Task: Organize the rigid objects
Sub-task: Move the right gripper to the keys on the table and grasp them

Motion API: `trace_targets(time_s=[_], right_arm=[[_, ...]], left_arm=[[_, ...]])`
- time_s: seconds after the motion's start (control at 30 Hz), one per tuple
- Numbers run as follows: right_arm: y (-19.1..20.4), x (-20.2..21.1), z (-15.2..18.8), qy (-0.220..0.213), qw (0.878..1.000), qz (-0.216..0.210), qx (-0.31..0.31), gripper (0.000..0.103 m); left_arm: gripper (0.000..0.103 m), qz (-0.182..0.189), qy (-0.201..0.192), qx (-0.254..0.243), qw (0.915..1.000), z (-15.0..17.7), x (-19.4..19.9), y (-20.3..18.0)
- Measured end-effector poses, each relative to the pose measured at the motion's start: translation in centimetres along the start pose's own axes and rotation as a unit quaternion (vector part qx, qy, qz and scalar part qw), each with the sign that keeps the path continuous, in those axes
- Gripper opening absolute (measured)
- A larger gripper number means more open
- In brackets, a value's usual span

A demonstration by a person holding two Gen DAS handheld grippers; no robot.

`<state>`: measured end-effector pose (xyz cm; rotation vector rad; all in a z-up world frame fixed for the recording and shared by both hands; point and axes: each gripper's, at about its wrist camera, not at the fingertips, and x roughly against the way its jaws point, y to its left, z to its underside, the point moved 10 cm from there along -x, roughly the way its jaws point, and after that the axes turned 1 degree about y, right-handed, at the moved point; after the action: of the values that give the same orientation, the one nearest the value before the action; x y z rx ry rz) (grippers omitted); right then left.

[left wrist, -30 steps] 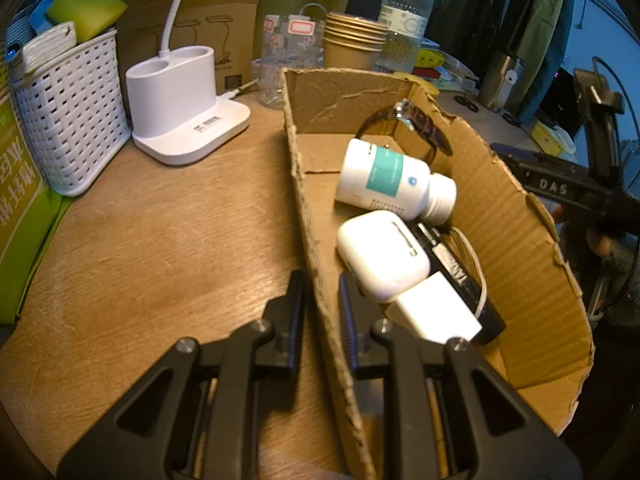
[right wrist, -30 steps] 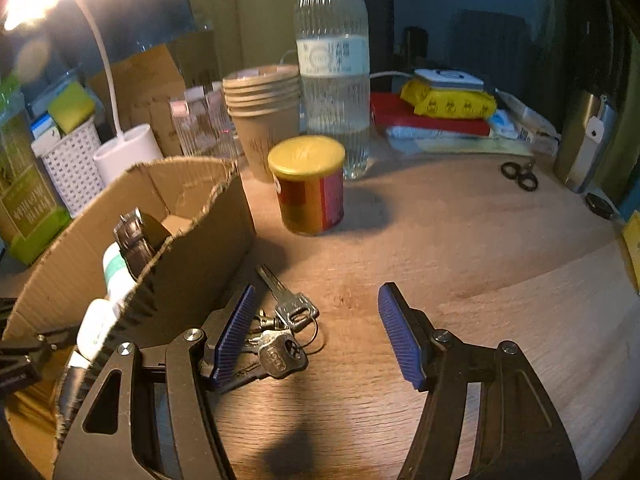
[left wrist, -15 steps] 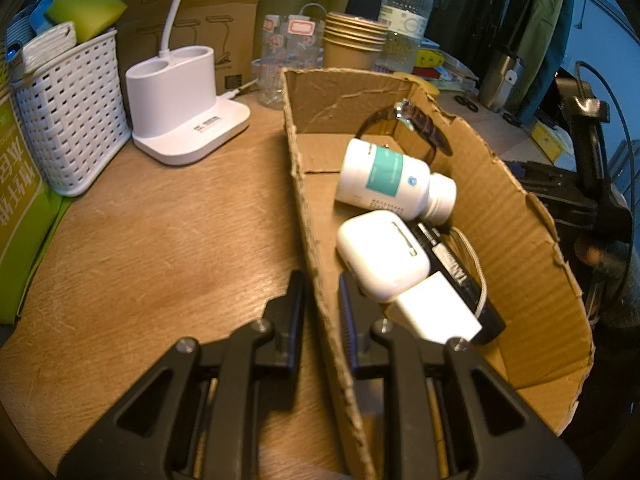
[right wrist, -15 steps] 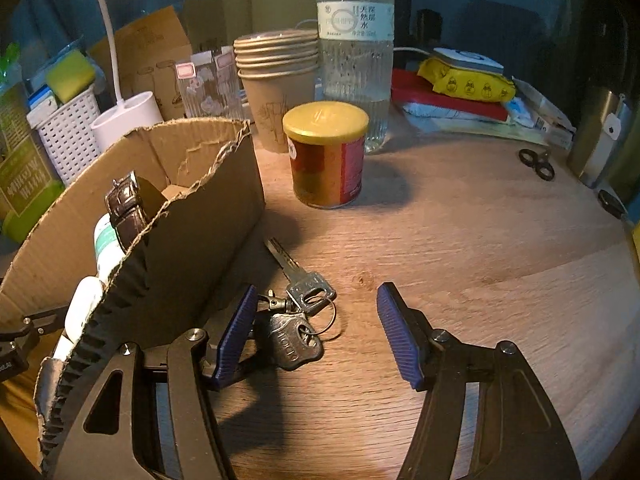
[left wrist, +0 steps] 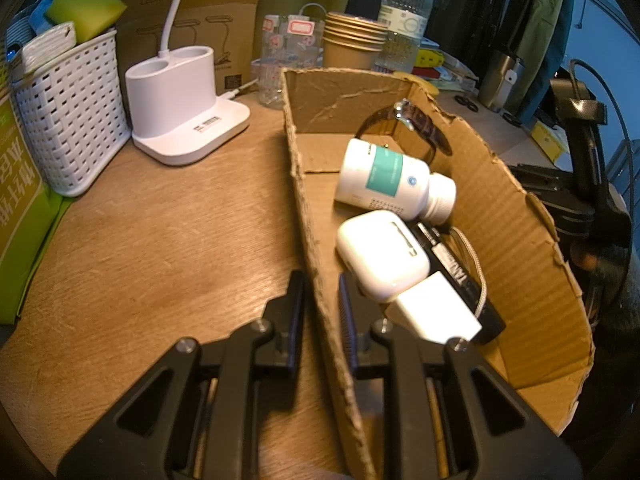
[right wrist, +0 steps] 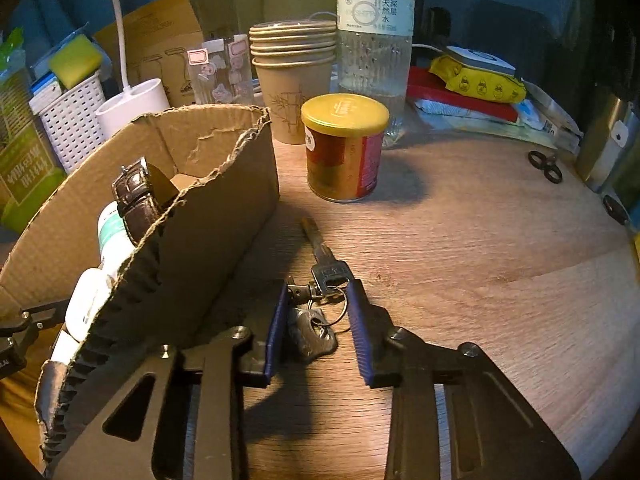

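Note:
A torn cardboard box (left wrist: pixel 520 240) lies on the wooden table. Inside it are a white pill bottle (left wrist: pixel 392 180), a white earbud case (left wrist: pixel 380 256), a white charger block (left wrist: pixel 436 312), a black item and a brown watch (left wrist: pixel 420 124). My left gripper (left wrist: pixel 320 280) is shut on the box's near side wall, one finger inside and one outside. A bunch of keys (right wrist: pixel 320 300) lies on the table right of the box (right wrist: pixel 208 216). My right gripper (right wrist: pixel 316 292) is closing around the keys, its blue pads touching both sides of the bunch.
A red tin with a yellow lid (right wrist: pixel 344 148) stands just beyond the keys. Behind it are a water bottle (right wrist: pixel 374 40) and stacked paper cups (right wrist: pixel 294 68). A white lamp base (left wrist: pixel 180 100) and a white basket (left wrist: pixel 68 112) stand left of the box. Small scissors (right wrist: pixel 546 166) lie far right.
My right gripper's jaws have narrowed from wide apart to either side of the keys, after shifting forward over them. The left gripper and the box have not moved.

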<state>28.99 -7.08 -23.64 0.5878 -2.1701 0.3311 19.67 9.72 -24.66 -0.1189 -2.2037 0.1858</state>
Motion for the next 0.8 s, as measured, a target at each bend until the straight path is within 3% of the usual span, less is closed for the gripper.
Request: trace_targets(time_s=[0.2, 0.23, 0.8], right_arm=[[0.1, 0.7, -0.4, -0.019, 1.0, -0.005, 0.001, 0.015], [0.0, 0.8, -0.6, -0.024, 1.0, -0.004, 0.0, 0.005], [-0.3, 3.1, -1.8, -0.06, 0.998, 0.003, -0.004, 0.002]], left_arm=[[0.019, 0.0, 0.0, 0.0, 1.0, 0.0, 0.0, 0.0], [0.019, 0.0, 0.0, 0.0, 1.0, 0.0, 0.0, 0.0], [0.019, 0.0, 0.0, 0.0, 1.0, 0.0, 0.0, 0.0]])
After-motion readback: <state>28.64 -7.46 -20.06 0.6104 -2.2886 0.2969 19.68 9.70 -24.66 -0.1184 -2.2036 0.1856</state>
